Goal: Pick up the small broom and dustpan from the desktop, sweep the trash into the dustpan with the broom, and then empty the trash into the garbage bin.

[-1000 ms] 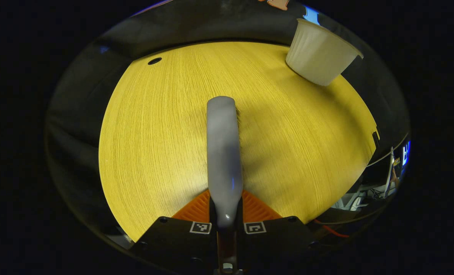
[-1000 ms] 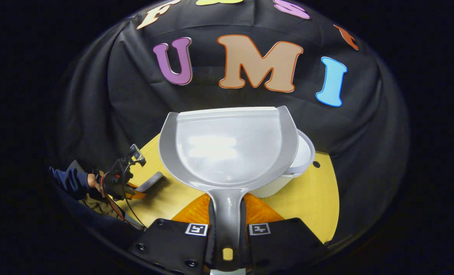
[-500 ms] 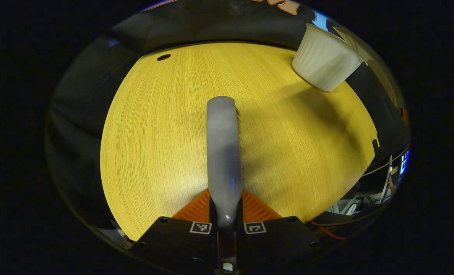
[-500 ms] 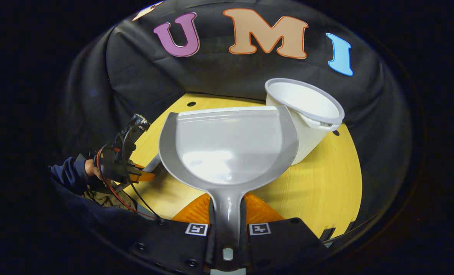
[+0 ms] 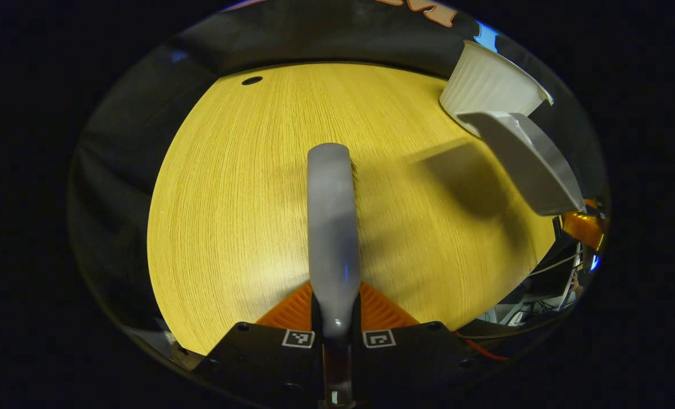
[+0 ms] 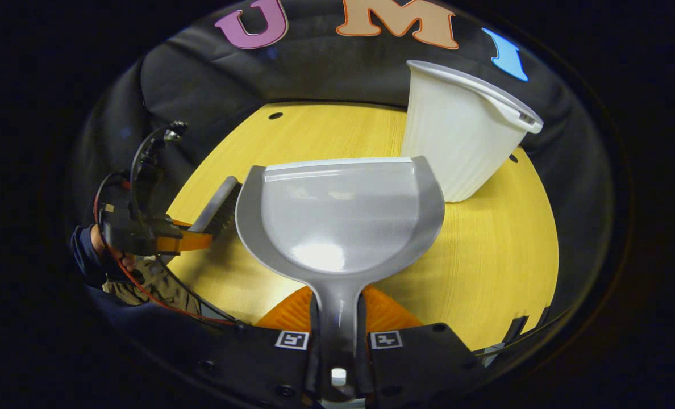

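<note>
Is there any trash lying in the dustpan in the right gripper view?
No, the dustpan tray is bare, showing nothing but a glare spot, as the right gripper holds it by the handle.

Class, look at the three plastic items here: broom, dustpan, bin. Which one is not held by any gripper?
The white ribbed garbage bin: it stands by itself on the desktop, whereas the dustpan sits in the right gripper and the broom in the left gripper.

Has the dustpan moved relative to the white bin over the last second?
Yes. The dustpan, held by the right gripper, has pulled back from over the bin and now sits lower, nearer than it.
</note>
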Motion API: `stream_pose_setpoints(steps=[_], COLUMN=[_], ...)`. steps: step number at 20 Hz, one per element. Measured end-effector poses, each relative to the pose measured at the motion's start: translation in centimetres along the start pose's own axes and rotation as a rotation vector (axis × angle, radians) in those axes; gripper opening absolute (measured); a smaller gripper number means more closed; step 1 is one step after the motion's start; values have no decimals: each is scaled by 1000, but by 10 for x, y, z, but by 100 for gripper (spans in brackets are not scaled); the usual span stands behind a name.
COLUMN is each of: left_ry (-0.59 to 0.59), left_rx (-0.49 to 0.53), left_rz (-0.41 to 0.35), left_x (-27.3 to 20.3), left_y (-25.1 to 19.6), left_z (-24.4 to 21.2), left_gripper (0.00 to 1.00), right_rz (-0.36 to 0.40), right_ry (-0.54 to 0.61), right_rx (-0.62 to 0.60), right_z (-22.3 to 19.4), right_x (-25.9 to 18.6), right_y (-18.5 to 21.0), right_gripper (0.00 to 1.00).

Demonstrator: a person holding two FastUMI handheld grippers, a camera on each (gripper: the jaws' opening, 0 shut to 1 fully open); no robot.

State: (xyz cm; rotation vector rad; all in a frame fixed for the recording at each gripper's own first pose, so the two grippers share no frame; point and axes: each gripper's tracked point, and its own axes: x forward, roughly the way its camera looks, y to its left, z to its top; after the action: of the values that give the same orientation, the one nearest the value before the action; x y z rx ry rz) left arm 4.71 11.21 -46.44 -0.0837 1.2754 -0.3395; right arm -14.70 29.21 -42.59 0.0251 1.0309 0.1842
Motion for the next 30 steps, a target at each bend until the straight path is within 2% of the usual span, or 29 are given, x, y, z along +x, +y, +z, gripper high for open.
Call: stream_pose_setpoints(steps=[6, 10, 17, 22, 25, 27, 28, 29, 30], left_ry=[2, 5, 20, 27, 23, 20, 11, 1, -9], left_rx=[-26, -39, -65, -68, -85, -86, -86, -82, -78], left_rz=[8, 8, 13, 25, 17, 17, 9, 4, 1], left_x=[0, 1, -2, -4, -9, -9, -8, -9, -11], left_y=[0, 1, 0, 0, -2, -3, -4, -5, -5], left_z=[2, 2, 6, 7, 11, 10, 13, 18, 21], left_gripper=[17, 17, 17, 18, 22, 25, 27, 30, 28], right_rz=[-39, -35, -55, -61, -62, -57, -50, -48, -43], right_ry=[58, 98, 138, 147, 173, 181, 178, 174, 173], right_rx=[14, 41, 110, 128, 99, 84, 82, 81, 82], right_z=[-17, -28, -37, -35, -45, -48, -47, -46, -45], right_x=[31, 46, 61, 58, 61, 59, 59, 58, 55], right_y=[3, 13, 16, 16, 17, 16, 15, 16, 17], right_gripper=[25, 24, 26, 29, 31, 40, 38, 45, 55])
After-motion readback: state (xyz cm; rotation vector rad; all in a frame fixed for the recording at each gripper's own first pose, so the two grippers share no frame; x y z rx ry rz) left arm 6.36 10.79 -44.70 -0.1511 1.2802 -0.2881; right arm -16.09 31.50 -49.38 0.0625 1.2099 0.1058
